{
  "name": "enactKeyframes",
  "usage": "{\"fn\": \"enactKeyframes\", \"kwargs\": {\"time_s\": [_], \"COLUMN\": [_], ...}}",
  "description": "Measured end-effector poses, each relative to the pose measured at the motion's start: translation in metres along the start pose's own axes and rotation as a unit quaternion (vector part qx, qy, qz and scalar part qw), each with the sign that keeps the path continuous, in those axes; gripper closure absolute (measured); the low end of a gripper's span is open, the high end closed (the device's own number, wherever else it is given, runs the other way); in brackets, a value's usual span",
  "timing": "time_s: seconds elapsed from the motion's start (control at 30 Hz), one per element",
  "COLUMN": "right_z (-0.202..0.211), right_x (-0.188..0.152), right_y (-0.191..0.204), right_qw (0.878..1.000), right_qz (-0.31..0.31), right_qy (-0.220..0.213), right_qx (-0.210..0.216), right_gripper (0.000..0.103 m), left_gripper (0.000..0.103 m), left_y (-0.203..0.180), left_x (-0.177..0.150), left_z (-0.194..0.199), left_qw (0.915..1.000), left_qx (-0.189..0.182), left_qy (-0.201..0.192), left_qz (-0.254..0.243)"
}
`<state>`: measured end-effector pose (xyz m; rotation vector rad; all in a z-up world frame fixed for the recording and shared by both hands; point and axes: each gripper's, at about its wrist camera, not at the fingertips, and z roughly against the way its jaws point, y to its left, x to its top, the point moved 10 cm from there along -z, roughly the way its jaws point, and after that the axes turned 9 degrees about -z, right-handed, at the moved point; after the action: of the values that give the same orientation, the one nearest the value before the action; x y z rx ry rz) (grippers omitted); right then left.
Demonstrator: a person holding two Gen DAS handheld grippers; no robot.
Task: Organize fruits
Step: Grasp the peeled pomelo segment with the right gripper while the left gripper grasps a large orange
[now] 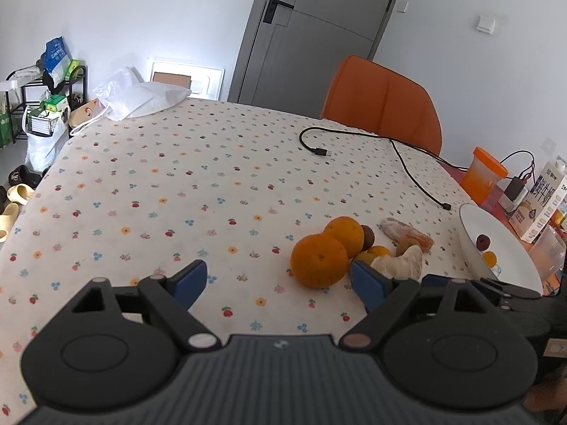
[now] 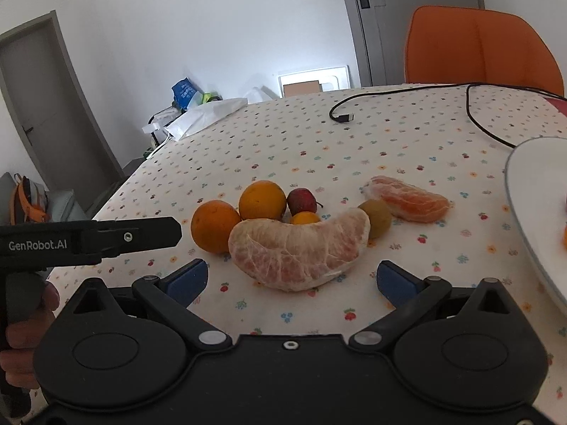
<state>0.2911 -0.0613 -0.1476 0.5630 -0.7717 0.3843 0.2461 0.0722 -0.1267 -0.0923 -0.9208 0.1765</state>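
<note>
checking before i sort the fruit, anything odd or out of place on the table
Two peeled citrus segments lie bare on the tablecloth: a large pale one nearest and a smaller orange one beyond, among whole fruit. A loose black cable also snakes across the table.

The table is seen from the left wrist camera, low over its near edge, angled down and across toward the door. From the right wrist camera the fruit pile is viewed closer and more squarely. The pile, the black cable, the orange chair and the white plate are shared by both views.
</note>
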Motion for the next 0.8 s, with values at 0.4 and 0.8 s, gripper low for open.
{"fn": "enactKeyframes", "kwargs": {"time_s": [0.4,0.8], "right_z": [-0.007,0.023], "right_x": [0.010,0.006], "right_y": [-0.002,-0.019], "right_qw": [1.000,0.999], "right_qz": [0.017,-0.006], "right_qy": [-0.017,-0.031], "right_qx": [0.002,0.008], "right_gripper": [0.018,0.018], "left_gripper": [0.017,0.027], "left_y": [-0.007,-0.024], "left_x": [0.003,0.006], "left_z": [-0.009,-0.024], "left_qw": [1.0000,0.9999], "left_qx": [-0.002,-0.007], "left_qy": [-0.001,0.004], "left_qz": [-0.003,-0.012]}}
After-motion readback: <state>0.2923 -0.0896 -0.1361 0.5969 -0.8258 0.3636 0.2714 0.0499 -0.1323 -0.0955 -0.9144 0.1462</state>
